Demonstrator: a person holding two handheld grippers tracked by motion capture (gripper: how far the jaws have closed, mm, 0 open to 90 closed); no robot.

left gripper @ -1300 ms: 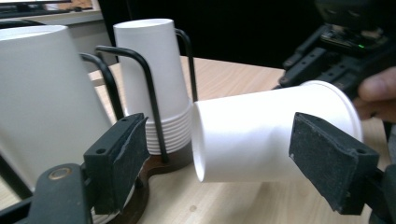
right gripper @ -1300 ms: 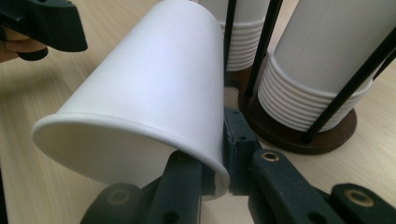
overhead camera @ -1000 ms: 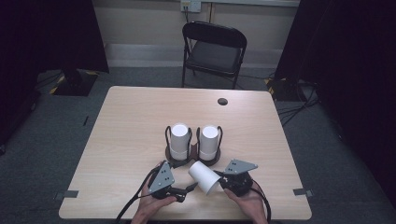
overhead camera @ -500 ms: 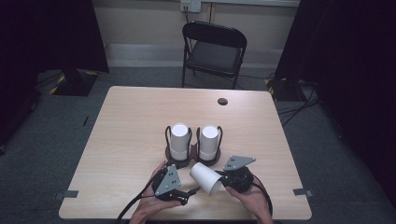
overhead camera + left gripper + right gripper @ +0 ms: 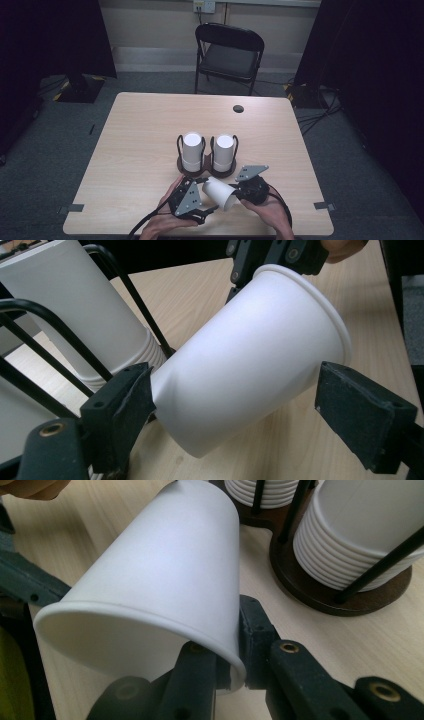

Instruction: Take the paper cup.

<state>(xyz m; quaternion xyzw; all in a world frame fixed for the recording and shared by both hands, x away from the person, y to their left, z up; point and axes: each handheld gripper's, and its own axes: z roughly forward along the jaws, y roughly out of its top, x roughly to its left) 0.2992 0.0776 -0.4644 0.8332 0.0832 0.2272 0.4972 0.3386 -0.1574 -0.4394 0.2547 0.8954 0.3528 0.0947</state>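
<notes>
Single white paper cup (image 5: pixel 220 192) held tilted just above the table (image 5: pixel 145 135) near the front edge, right in front of the double cup holder (image 5: pixel 207 170) with its two stacks of cups (image 5: pixel 192 150). Right gripper (image 5: pixel 239 195) has its jaws pinched narrow on the cup's rim wall, one jaw inside the mouth, one outside; that grip carries the cup. Left gripper (image 5: pixel 209 204) has its jaws just been opening: a second ago they sat closer around the cup body, now they stand wide, the cup between them, the right-hand pad (image 5: pixel 360 415) clearly off it, the other at the dented wall near the base. Reads as a hand-over: the cup now rests with the right gripper, free to be carried off.
</notes>
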